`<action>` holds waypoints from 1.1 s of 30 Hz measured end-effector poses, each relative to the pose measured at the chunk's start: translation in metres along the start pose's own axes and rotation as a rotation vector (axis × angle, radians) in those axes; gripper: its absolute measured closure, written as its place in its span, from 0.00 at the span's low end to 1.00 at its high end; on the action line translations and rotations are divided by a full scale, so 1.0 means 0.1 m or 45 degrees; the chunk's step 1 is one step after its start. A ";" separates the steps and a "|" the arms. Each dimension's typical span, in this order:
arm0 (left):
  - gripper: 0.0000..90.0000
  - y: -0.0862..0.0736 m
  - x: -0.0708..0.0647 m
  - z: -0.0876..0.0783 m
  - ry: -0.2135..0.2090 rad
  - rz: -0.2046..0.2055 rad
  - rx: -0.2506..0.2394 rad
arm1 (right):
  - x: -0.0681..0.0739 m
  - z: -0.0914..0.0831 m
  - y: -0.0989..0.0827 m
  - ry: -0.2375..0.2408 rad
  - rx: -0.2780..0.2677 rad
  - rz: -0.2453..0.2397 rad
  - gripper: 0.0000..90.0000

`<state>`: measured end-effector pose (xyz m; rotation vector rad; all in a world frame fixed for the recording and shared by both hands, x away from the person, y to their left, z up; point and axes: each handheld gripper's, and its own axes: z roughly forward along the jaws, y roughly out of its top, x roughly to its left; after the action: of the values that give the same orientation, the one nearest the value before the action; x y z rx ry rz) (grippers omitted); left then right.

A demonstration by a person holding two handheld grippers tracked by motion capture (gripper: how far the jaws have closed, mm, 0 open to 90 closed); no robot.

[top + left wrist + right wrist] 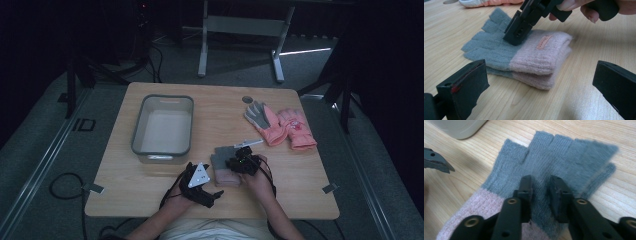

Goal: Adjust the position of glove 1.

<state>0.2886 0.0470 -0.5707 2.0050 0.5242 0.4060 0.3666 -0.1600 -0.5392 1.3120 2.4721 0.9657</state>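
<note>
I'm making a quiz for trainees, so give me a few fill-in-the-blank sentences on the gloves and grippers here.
1. The knitted glove has grey fingers and a ____ cuff.
2. The right gripper rests its tips on the glove's ____ part.
3. The left gripper has its jaws wide ____.
4. The grey bin holds ____.

Missing words: pink; grey; open; nothing

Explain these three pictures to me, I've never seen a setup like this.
A person sits at a wooden table with a hand-held two-jaw gripper in each hand. One camera looks down from above; the other two ride on the grippers. The right gripper has its jaws slightly apart on top of a folded grey and pink knitted glove, pressing down on it but not pinching it. The left gripper waits wide open beside it. Also on the table: a grey bin and a pair of pink gloves.
</note>
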 end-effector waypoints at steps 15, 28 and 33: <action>0.01 0.18 0.00 -0.05 -0.016 0.189 -0.160 | -0.24 -0.45 0.07 -0.030 -0.097 0.026 0.71; 0.04 0.40 -0.04 0.26 -0.096 0.339 0.173 | -0.49 -0.26 0.32 -0.095 -0.085 0.096 0.64; 0.16 0.36 -0.07 0.37 -0.145 0.431 0.240 | -0.54 -0.05 0.28 -0.023 -0.054 0.167 0.55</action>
<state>0.3074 0.0005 -0.5566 2.2916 0.1539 0.4569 0.4157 -0.1938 -0.5253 1.4779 2.3633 1.0244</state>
